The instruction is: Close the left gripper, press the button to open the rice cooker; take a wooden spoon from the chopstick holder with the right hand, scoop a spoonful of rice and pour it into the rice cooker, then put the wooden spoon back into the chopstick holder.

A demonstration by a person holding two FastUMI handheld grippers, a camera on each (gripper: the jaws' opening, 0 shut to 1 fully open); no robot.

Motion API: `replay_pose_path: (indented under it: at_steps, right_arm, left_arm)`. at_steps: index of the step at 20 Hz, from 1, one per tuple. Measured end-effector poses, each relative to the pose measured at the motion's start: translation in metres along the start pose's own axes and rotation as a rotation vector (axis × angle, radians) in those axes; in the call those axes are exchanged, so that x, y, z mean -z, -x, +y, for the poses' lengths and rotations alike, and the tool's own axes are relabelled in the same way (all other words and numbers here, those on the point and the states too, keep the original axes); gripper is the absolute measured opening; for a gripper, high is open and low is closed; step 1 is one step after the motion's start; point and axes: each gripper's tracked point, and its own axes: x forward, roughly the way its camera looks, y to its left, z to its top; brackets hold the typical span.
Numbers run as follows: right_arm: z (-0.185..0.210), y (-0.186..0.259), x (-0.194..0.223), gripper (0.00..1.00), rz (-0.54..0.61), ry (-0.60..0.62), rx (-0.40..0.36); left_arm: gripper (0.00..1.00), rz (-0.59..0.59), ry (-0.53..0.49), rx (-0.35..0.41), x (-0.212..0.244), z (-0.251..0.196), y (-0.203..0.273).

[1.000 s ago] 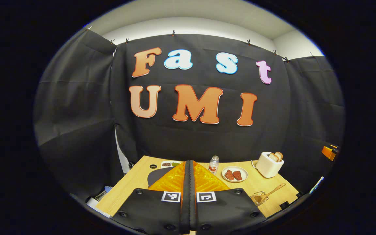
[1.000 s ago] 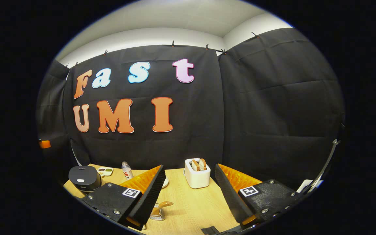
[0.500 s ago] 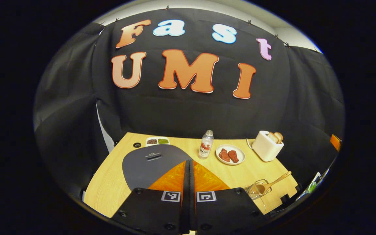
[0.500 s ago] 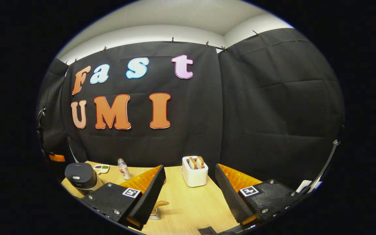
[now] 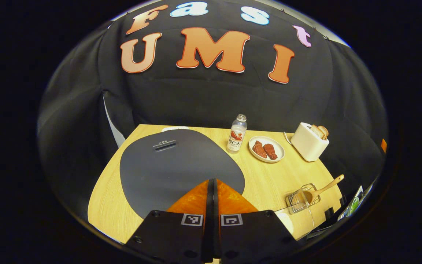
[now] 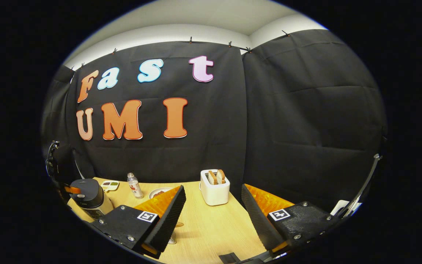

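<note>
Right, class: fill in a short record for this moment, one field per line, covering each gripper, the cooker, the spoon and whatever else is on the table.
left gripper: fingers shut together, tips over the cooker lid
right gripper: open, holding nothing, above the table
cooker: lid down, dark top
spoon: in the holder, handle leaning out
holder: wire, near table edge
table: light wood
bottle: upright, beside the plate
plate: two reddish pieces on it
toaster: white, two slices standing in it
</note>
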Motion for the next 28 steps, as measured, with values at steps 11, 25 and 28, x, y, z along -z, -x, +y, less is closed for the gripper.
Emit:
replay_pose_path:
  at_steps: [11,25,28]
  right_arm:
    - [-0.002,0.0,0.013,0.95,0.031,-0.008,-0.013]
    - [0.015,0.013,0.015,0.94,0.021,-0.002,-0.069]
    - [0.016,0.016,0.011,0.94,0.005,-0.007,-0.074]
  left_arm:
    - [0.05,0.055,0.103,0.016,0.019,0.012,-0.002]
    - [0.04,-0.141,-0.013,-0.096,-0.05,0.02,0.051]
    - [0.04,-0.295,-0.022,-0.136,-0.109,0.026,0.106]
